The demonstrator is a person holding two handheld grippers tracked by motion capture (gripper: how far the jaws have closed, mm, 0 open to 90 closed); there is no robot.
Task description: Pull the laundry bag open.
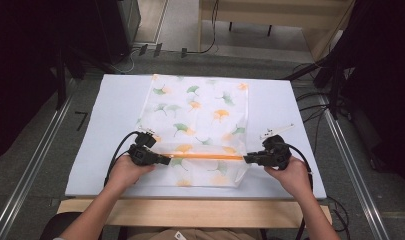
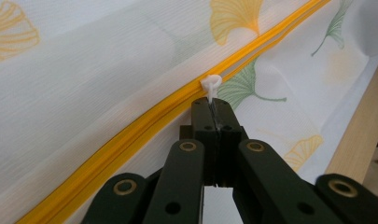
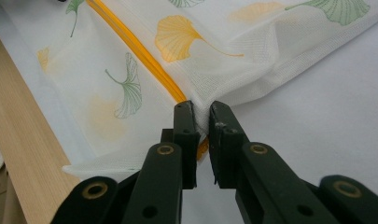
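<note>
Left claw (image 2: 213,108) pinched the white zipper pull (image 2: 211,85); right claw (image 3: 201,122) gripped the mesh bag (image 1: 200,115) at the zipper's end, near the worktop (image 1: 115,100) front edge

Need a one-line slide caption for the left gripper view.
Left gripper shut on the white zipper pull of a ginkgo-print mesh bag with orange zipper.

Lab-like recording room: floor rails (image 1: 35,150), trailing cables (image 1: 320,107), white-topped table (image 1: 115,125).
</note>
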